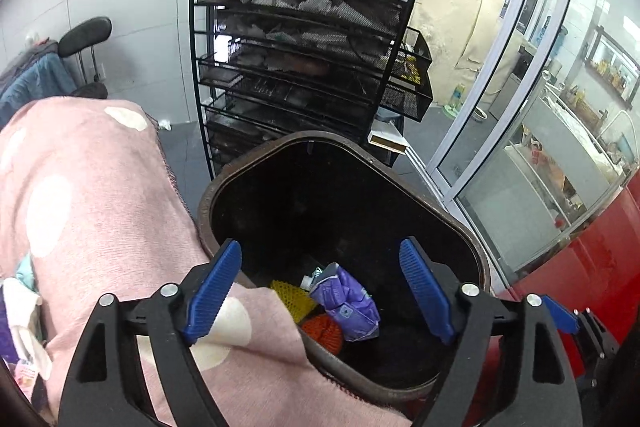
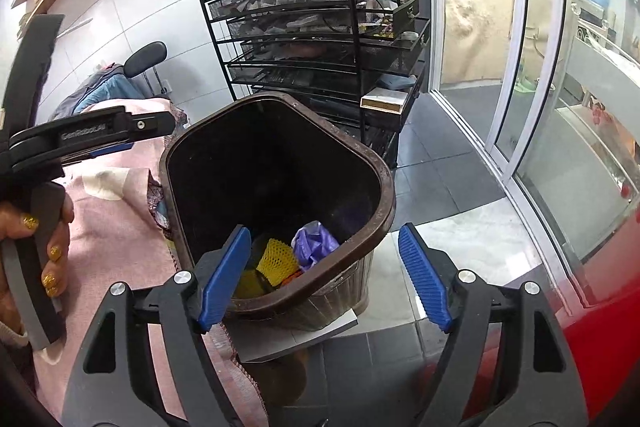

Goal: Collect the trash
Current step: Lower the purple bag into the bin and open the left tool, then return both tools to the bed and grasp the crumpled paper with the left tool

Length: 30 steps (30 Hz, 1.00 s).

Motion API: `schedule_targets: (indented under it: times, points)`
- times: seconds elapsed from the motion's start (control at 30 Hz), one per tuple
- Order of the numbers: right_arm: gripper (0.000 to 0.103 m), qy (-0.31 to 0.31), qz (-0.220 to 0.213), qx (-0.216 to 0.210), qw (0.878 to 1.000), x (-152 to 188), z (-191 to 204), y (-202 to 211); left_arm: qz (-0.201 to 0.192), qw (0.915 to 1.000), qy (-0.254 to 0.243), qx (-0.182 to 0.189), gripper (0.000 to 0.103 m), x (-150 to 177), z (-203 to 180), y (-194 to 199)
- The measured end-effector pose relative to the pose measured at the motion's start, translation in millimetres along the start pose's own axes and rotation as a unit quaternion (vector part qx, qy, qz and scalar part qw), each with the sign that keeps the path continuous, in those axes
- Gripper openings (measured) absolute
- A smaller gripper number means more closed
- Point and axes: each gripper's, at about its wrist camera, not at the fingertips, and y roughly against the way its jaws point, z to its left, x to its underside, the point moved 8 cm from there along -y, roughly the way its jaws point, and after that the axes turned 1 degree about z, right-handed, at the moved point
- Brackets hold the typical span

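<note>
A dark brown trash bin (image 1: 452, 223) stands open beside a pink bed cover; it also shows in the right wrist view (image 2: 384, 183). Inside lie a purple wrapper (image 1: 348, 303), yellow foam netting (image 1: 292, 299) and an orange net (image 1: 324, 333). The wrapper (image 2: 314, 243) and yellow netting (image 2: 276, 261) also show in the right wrist view. My left gripper (image 1: 320, 291) is open and empty, above the bin's near rim. My right gripper (image 2: 324, 275) is open and empty over the bin's near edge. The left gripper's body (image 2: 80, 135) shows at the left in the right wrist view.
A pink spotted blanket (image 1: 100, 207) covers the surface left of the bin. A black wire cart (image 1: 300, 59) with bottles stands behind it. Glass sliding doors (image 1: 520, 87) are to the right, a red object (image 1: 600, 267) at the lower right. A black chair (image 1: 84, 39) is far left.
</note>
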Motion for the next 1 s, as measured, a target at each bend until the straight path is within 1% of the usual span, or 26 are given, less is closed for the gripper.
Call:
schedule_targets:
  times: [0.1,0.2,0.4,0.6,0.8,0.9,1.0]
  points:
    - [0.077,0.001,0.002,-0.004,1.0,0,3,-1,-0.012,0.9999,-0.007,-0.006,0.086,2,0,11]
    - [0.079,0.005,0.002,-0.007,1.0,0,7,0,-0.024,0.9996,-0.004,-0.011,0.088,4,4,24]
    - [0.08,0.017,-0.001,-0.022,1.0,-2,21,1,-0.054,0.9984,0.012,-0.015,0.091,15,17,58]
    - [0.08,0.036,-0.001,-0.056,0.998,-4,49,5,-0.087,0.9944,0.044,-0.041,0.093,33,44,96]
    - [0.08,0.086,0.0,-0.101,0.991,2,102,10,-0.106,0.9874,0.092,-0.073,0.094,59,82,128]
    - [0.08,0.111,0.0,-0.122,0.986,5,129,13,-0.121,0.9808,0.108,-0.109,0.094,73,102,149]
    - [0.08,0.129,0.001,-0.14,0.982,7,154,15,-0.138,0.9708,0.141,-0.136,0.094,91,127,173]
